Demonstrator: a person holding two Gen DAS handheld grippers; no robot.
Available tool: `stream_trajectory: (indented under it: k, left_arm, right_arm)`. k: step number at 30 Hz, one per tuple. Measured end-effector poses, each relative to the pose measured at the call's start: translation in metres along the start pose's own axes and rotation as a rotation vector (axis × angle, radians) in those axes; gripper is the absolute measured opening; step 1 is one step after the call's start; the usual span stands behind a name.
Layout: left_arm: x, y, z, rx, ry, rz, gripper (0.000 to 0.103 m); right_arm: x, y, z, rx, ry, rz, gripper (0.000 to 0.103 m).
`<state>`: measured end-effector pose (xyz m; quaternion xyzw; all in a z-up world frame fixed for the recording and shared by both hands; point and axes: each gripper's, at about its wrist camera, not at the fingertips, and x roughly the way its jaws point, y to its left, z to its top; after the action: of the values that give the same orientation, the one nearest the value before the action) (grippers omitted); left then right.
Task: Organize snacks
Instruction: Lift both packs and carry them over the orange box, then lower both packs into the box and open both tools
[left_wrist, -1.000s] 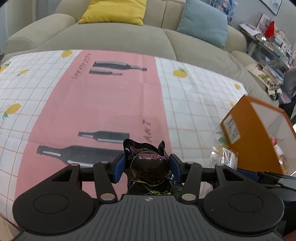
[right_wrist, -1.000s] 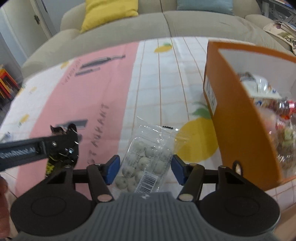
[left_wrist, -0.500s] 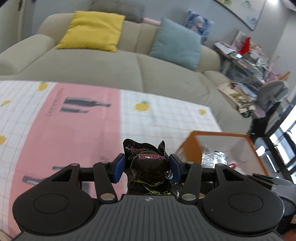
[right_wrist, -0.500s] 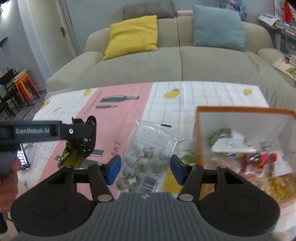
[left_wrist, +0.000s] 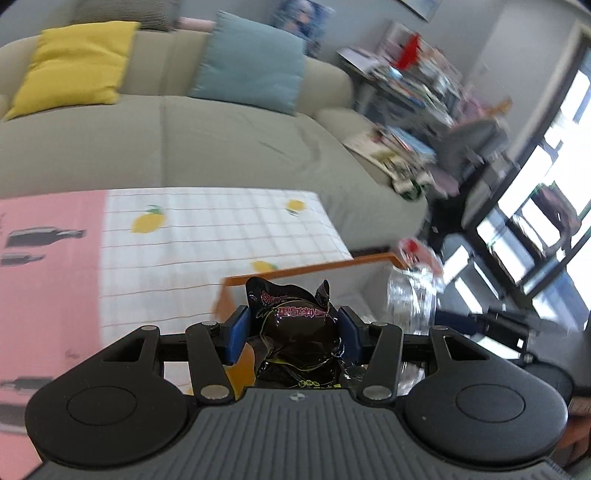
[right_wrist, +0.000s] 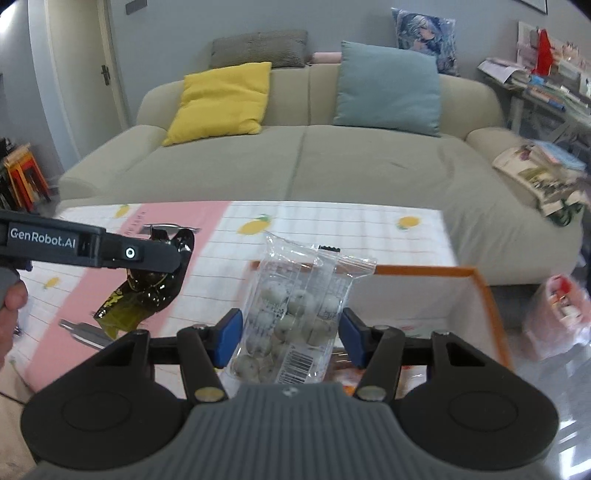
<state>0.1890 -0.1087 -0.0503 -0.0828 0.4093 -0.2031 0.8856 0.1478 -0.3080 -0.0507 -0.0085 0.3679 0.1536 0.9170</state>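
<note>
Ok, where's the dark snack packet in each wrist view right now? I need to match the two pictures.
Left wrist view: the dark snack packet sits bottom centre, clamped between the left gripper pads, in front of the orange box.
Right wrist view: the same packet hangs at the left edge, mid-height, from the left gripper reaching in from the left.
Shared landmark: the yellow cushion on the sofa.

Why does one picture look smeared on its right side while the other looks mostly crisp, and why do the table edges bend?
Left wrist view: the shelves and bright window are streaked by motion blur, yet the black snack packet stays sharp. Right wrist view: mostly crisp, with the clear bag of round sweets readable; only the far right smears. Both views: a fisheye lens bows the orange box and tablecloth.
</note>
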Motion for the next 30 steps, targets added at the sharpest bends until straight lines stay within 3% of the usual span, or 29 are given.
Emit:
stream_trajectory:
  k: [6,12,21,30]
  left_arm:
    - [0.060,-0.044,0.006,0.100,0.098,-0.029,0.059]
    - [0.108,-0.065,-0.001,0.137,0.189,-0.026,0.059]
    - [0.155,-0.073,-0.002,0.238,0.252,0.072,0.059]
    - [0.180,-0.072,-0.009,0.292,0.297,0.128,0.060]
  right_arm:
    - [0.017,-0.057,0.004,-0.029,0.064,-0.071,0.056]
    - [0.052,-0.094,-0.004,-0.089,0.187,-0.110,0.056]
    - [0.101,-0.104,-0.025,-0.195,0.309,-0.128,0.056]
    - [0.129,-0.104,-0.026,-0.189,0.340,-0.116,0.056]
